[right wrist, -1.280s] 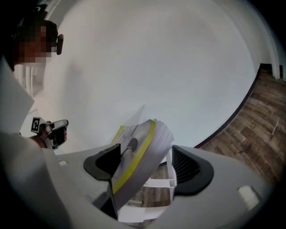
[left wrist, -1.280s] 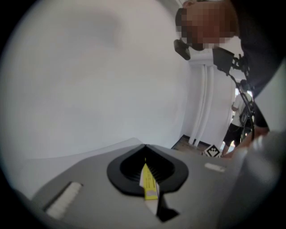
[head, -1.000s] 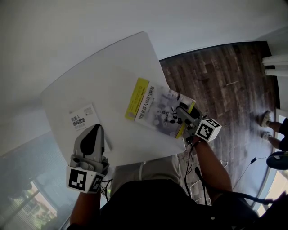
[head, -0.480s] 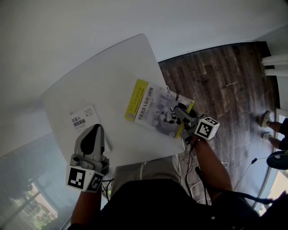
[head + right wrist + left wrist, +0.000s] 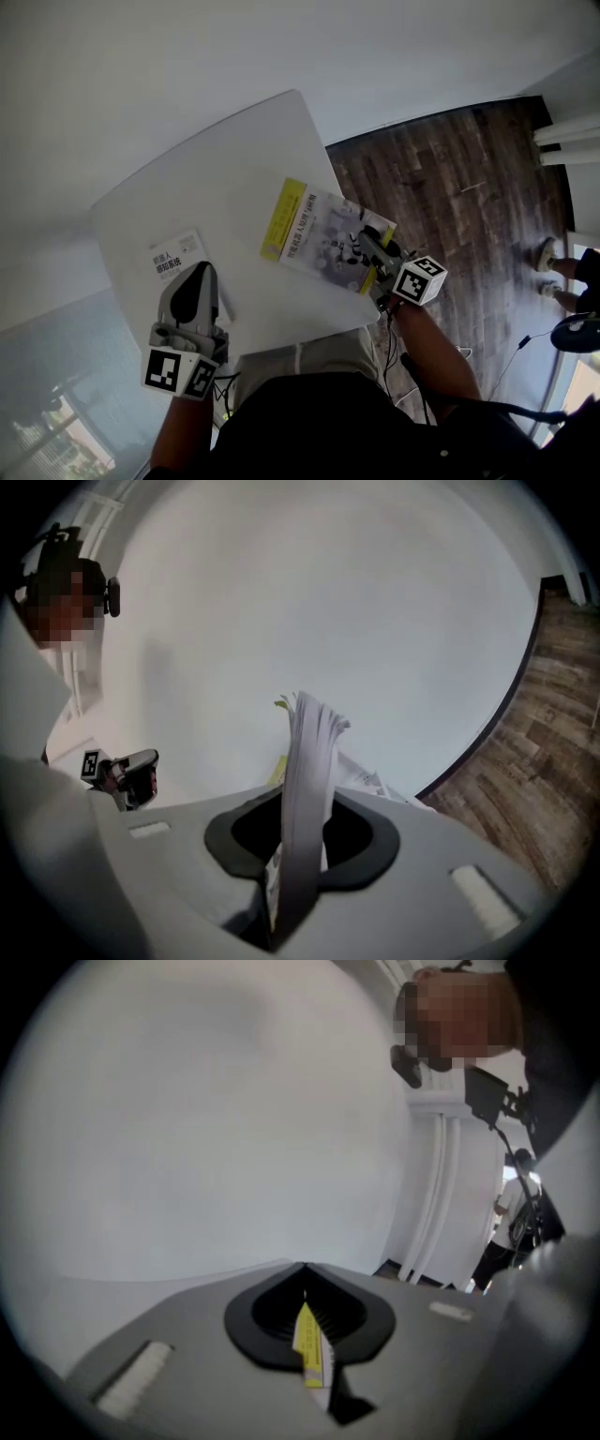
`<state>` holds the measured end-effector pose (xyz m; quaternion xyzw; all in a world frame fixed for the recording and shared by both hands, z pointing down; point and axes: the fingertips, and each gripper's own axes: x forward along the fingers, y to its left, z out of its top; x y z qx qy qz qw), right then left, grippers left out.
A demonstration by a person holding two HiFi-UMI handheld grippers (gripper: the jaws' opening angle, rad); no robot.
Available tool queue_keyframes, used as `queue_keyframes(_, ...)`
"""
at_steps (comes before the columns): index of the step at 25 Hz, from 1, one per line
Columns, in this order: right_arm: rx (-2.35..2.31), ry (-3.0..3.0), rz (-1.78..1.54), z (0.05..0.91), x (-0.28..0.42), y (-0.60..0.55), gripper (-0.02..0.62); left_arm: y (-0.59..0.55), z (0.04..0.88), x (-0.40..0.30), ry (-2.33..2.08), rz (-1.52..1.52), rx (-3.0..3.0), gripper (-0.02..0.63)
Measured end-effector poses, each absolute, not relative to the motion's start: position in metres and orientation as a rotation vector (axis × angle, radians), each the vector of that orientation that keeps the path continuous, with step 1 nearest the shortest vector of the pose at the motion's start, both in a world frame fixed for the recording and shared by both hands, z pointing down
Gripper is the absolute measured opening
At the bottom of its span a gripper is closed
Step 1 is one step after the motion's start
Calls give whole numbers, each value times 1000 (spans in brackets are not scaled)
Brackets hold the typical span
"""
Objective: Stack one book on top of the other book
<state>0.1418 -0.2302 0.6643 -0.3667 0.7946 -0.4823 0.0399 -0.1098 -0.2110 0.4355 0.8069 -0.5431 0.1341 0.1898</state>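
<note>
A large book [image 5: 314, 230] with a yellow strip along its spine lies on the white table [image 5: 216, 159]. My right gripper [image 5: 367, 251] grips its near right corner. Its jaws are closing, and the book's pages [image 5: 309, 752] stand upright between the pads. A small white book [image 5: 173, 255] lies at the table's left. My left gripper [image 5: 199, 274] rests over its near edge. A thin yellow and white book edge [image 5: 312, 1349] sits pinched between the left gripper's [image 5: 309, 1330] jaws.
Dark wood floor [image 5: 450, 187] lies beyond the table's right edge. A person's feet [image 5: 553, 258] stand at the far right, beside white curtains [image 5: 567, 141]. The left gripper [image 5: 127, 775] shows small at the left of the right gripper view.
My right gripper's jaws have closed onto the large book's corner and risen slightly with it. The left gripper has stayed where it was.
</note>
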Motion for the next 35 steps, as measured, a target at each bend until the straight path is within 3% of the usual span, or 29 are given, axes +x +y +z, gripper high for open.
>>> queue_keyframes(18,-1180,2509,-1353,627,139,-231,72,-186,399,-139,-1614,411,2322,6)
queue_keyframes(35,-1168,2393,-1288,552,141,-213,72,-173,316,-107,-1611,272,2421,6)
